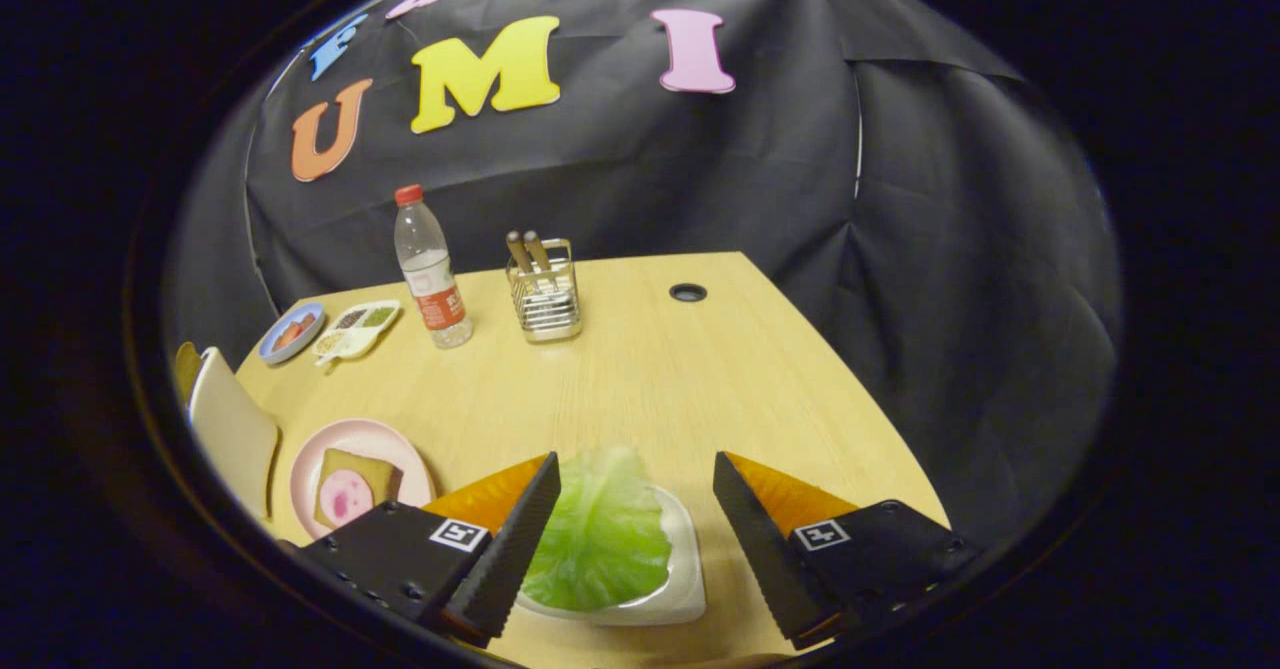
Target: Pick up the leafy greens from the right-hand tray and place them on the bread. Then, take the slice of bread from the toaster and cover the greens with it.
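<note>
Table was seen carrying everything; the tray is taken as landmark. Toaster was found well left of the tray, at the table edge; bread in it could not be made out. Pink plate sat left of the tray, with bread on it and a pink slice on top. Bottle and a wire caddy were far beyond the tray; a small dish and a divided tray were beyond it and to the left.

Greens were lying in the tray, one broad leaf overhanging its far rim. Gripper was held above the tray, fingers wide apart, nothing held; the leaf sat between them, nearer the left finger.

Leaf was judged light, soft and floppy, easily torn or creased. A light pinch across the thicker midrib, near the overhanging end, is advised; droop is to be expected once lifted.
</note>
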{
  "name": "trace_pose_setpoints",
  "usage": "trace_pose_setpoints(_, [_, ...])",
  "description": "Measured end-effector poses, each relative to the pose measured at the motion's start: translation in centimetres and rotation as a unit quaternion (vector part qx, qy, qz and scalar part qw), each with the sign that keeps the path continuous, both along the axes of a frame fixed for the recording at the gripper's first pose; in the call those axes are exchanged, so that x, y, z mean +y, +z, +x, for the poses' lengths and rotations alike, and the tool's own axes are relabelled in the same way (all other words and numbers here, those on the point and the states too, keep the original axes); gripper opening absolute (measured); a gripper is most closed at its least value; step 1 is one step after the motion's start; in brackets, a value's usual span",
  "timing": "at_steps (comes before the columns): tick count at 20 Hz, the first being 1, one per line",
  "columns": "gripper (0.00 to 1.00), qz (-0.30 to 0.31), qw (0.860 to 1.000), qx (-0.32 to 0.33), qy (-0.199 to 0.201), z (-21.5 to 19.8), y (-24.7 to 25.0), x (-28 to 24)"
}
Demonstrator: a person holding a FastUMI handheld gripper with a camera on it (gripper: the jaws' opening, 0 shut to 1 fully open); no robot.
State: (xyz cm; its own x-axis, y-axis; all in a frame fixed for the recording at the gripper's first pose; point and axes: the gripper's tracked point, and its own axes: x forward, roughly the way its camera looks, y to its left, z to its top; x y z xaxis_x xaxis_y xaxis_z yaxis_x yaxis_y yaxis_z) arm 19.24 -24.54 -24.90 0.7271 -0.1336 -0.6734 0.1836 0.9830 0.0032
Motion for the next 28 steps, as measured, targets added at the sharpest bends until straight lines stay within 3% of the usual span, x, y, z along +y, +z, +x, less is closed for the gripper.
trace_pose_setpoints(6, [0.93, 0.026, 0.996, 0.088, 0.013, 1.0, -5.0, 0.5])
trace_pose_setpoints(11, [0.25, 0.014, 0.996, 0.087, 0.014, 0.7, -4.7, 0.3])
trace_pose_setpoints(13, [0.29, 0.01, 0.995, 0.1, 0.023, 0.2, -5.0, 0.4])
trace_pose_setpoints(14, [0.01, 0.004, 0.995, 0.099, 0.018, 0.0, -4.9, 0.0])
trace_pose_setpoints(19, [0.0, -0.006, 0.998, 0.065, 0.015, -1.4, -1.5, 0.6])
trace_pose_setpoints(28, [0.0, -0.057, 0.997, -0.029, 0.048, -5.0, 8.3, 6.4])
